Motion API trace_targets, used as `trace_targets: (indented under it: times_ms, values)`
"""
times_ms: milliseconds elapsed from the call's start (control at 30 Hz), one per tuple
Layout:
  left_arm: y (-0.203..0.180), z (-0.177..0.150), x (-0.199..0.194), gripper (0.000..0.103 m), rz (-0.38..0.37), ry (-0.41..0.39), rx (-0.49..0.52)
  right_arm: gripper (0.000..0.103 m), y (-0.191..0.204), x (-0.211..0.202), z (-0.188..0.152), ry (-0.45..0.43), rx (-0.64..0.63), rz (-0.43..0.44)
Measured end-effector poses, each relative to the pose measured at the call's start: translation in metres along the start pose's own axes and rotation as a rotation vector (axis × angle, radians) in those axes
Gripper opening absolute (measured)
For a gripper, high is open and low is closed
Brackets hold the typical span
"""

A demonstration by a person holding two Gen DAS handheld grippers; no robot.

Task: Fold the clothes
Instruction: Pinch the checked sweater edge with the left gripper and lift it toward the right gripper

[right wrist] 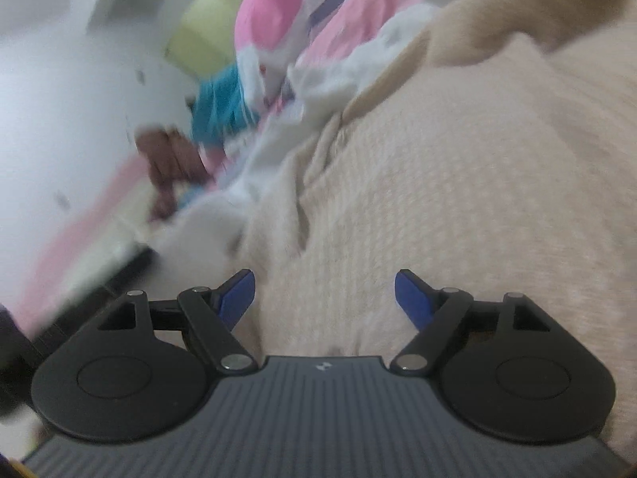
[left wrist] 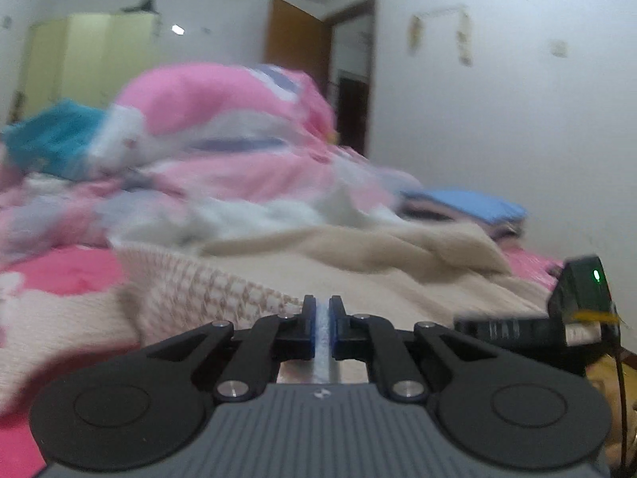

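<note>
Working the cream sweater on the bed

We are pinching a pale strip in our left gripper (left wrist: 322, 320) just before the cream sweater (left wrist: 358, 275), spreading our right gripper (right wrist: 324, 298) over it; the sweater is lying rumpled, unfolded. Beyond it a folded blue garment (left wrist: 473, 205) is resting.

Left gripper (left wrist: 322, 310) has its 2 fingers nearly together, only a thin gap between the blue pads (left wrist: 314, 326), pointing level and forward. Whether anything is pinched can't be told. Right gripper (right wrist: 324, 292) has its fingers spread wide, blue pads (right wrist: 239, 292) well apart, view tilted and angled down. Both views are motion-blurred.
</note>
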State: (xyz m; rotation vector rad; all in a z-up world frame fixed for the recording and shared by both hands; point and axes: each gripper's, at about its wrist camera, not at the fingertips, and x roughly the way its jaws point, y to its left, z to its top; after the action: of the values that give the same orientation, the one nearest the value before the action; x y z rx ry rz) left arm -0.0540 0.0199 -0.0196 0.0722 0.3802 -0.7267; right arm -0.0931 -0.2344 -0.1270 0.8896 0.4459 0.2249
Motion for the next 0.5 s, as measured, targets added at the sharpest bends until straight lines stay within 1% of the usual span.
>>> trace_targets:
  times_ms: [100, 200, 500]
  values:
    - [-0.014, -0.016, 0.026, 0.007, -0.037, 0.071, 0.016, 0.077, -0.014, -0.007, 0.000, -0.035, 0.072, 0.083]
    - [-0.019, -0.029, 0.043, 0.007, -0.049, 0.128, 0.027, 0.077, -0.019, -0.007, 0.000, -0.038, 0.095, 0.115]
    - [-0.019, -0.042, 0.051, 0.008, -0.069, 0.183, 0.020, 0.075, -0.027, -0.010, 0.000, -0.050, 0.137, 0.163]
